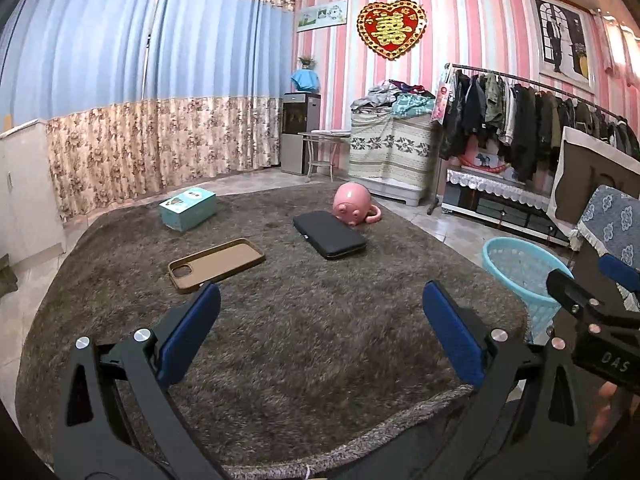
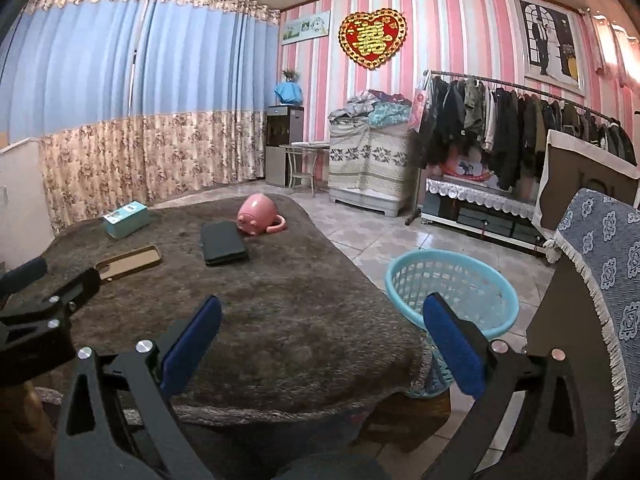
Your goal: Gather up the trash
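A table covered in brown shaggy cloth (image 1: 304, 320) (image 2: 280, 304) holds a teal box (image 1: 189, 208) (image 2: 126, 219), a brown phone case (image 1: 216, 265) (image 2: 130, 262), a black case (image 1: 329, 234) (image 2: 222, 243) and a pink pig-shaped mug (image 1: 354, 205) (image 2: 258, 215) lying on its side. A light blue mesh basket (image 1: 524, 276) (image 2: 452, 292) stands on the floor at the table's right side. My left gripper (image 1: 320, 320) is open and empty above the near table edge. My right gripper (image 2: 322, 328) is open and empty over the table's near right corner, beside the basket.
A chair with a blue patterned cover (image 2: 600, 264) stands close on the right. A clothes rack (image 2: 520, 132), a covered cabinet (image 2: 368, 160) and a water dispenser (image 2: 284, 144) line the far wall. The floor is tiled (image 2: 360, 236).
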A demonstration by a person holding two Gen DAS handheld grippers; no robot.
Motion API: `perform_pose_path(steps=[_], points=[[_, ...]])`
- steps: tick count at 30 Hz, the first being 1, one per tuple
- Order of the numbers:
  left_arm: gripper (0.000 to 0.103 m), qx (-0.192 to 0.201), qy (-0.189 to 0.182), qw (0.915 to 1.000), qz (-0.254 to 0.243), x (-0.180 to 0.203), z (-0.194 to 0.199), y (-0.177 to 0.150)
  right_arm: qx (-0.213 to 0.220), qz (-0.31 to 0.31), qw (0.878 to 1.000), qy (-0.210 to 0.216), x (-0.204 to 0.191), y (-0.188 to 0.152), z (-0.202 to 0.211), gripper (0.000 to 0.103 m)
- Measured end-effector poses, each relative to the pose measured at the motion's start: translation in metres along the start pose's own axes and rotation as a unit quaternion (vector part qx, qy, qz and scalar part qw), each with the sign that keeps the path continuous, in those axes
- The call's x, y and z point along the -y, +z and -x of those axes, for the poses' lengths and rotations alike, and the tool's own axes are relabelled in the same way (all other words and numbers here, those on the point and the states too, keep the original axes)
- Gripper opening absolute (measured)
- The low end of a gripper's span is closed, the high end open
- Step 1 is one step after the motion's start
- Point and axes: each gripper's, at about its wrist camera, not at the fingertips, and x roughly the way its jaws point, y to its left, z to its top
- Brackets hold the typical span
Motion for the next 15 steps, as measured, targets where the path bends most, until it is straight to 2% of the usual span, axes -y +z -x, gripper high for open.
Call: perform_pose_path(steps=[15], points=[[0.098,0.021,0.003,0.9998,0.0,-0.001,0.01,0.007,0.014,0.005,1.0,-0.001,-0.002,0.008,0.008,0.099]])
